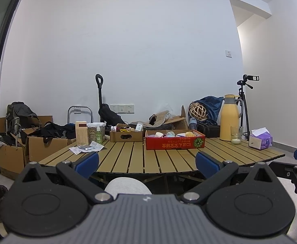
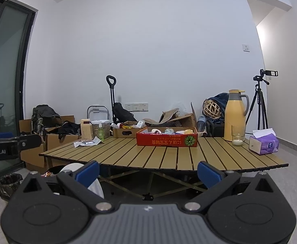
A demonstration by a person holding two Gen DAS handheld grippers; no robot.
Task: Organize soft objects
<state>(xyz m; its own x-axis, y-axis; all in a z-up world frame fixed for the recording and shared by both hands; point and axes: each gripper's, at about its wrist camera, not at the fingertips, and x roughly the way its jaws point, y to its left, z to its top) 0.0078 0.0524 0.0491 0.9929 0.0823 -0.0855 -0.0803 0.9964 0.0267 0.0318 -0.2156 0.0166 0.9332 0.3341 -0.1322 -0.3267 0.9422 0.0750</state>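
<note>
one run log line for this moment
phase: pre-reach | left claw: open, empty | right claw: open, empty | red cardboard box of soft items: untouched on slatted wooden table

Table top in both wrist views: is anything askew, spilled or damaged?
Nothing is spilled or broken. The red box sits with its print upside down to the cameras, its soft items inside. Papers lie loose at the far left corner of the slatted table. Both grippers, left and right, are open and empty.
</note>
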